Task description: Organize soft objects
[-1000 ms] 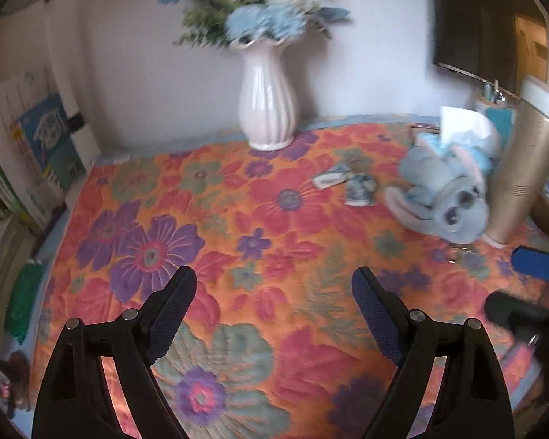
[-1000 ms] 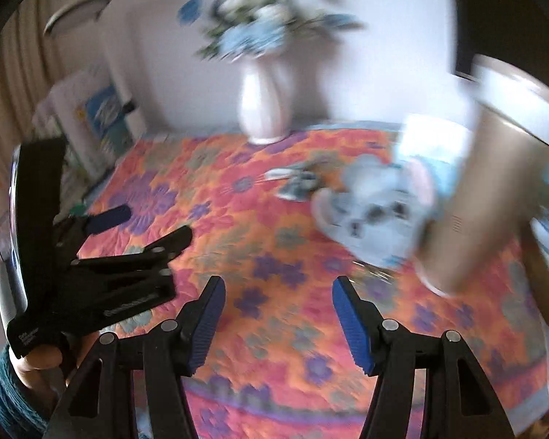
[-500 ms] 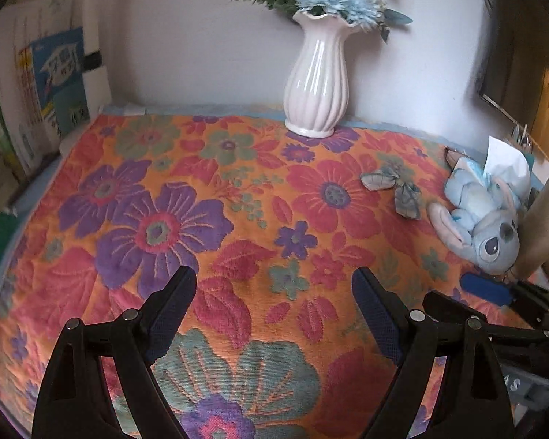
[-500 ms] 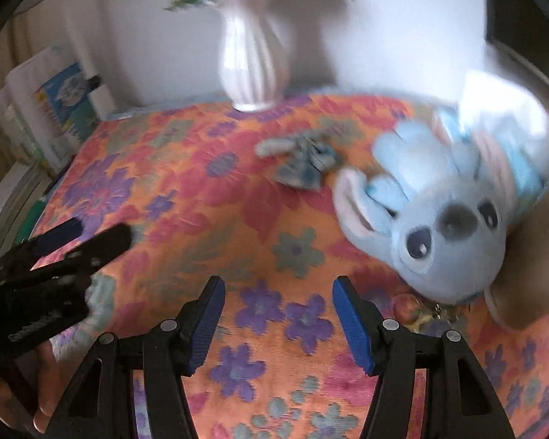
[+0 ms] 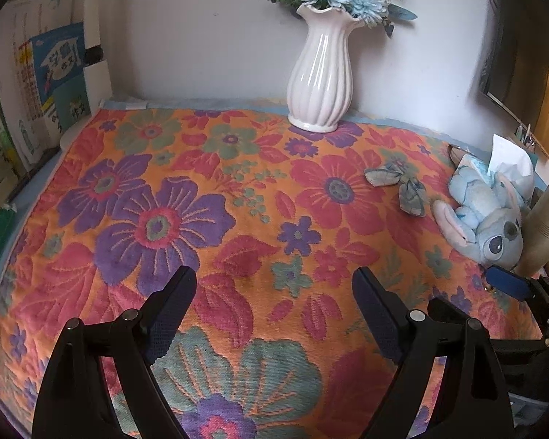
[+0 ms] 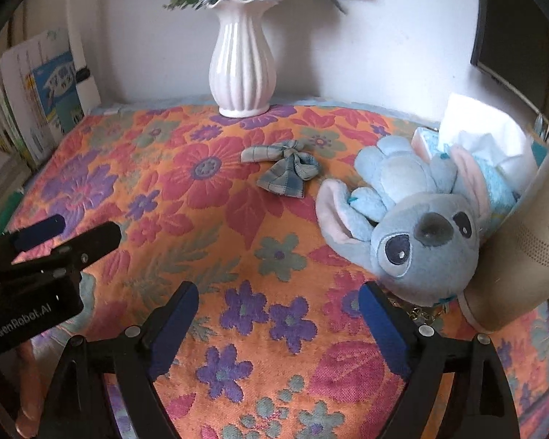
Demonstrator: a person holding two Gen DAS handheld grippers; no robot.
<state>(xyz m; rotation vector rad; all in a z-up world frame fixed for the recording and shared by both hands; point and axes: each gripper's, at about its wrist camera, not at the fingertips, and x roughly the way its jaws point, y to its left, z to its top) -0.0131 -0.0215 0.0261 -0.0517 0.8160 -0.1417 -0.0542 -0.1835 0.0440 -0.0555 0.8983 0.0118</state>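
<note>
So the right gripper (image 6: 276,320) is hovering over the flowery cloth (image 6: 186,190) on the table, jaws opening up right now with nothing between them, just bare cloth. The blue plush toy (image 6: 417,226) lies upside down, just off to the right of those jaws, head toward the camera, wedged against the tall beige cylinder (image 6: 530,241) with the tissue box (image 6: 472,139) behind it. The little plaid fabric bow (image 6: 285,170) sits further back, between the plush and the white vase (image 6: 241,62).

The left gripper (image 5: 274,314) is released too, wide and empty, parked over the middle of the cloth, well apart from both soft things.

What I'd worry about:

- That plush is jammed right up against the cylinder. Go in from the side and a finger could clip the cylinder and tip it, or just shove the plush deeper into the corner.
- There's a small metal chain or keyring (image 6: 421,311) under the plush's chin, I think. It could snag on the cloth or get pinched instead of the stuffing.
- Plush squishes. A shallow pinch on an ear probably slips or leaves the toy dangling and swinging into the tissue box.
- The cloth is loose-looking, so dragging anything could bunch it and rock the vase.
- The two grippers are near each other, so a careless sweep left could bump them.
</note>
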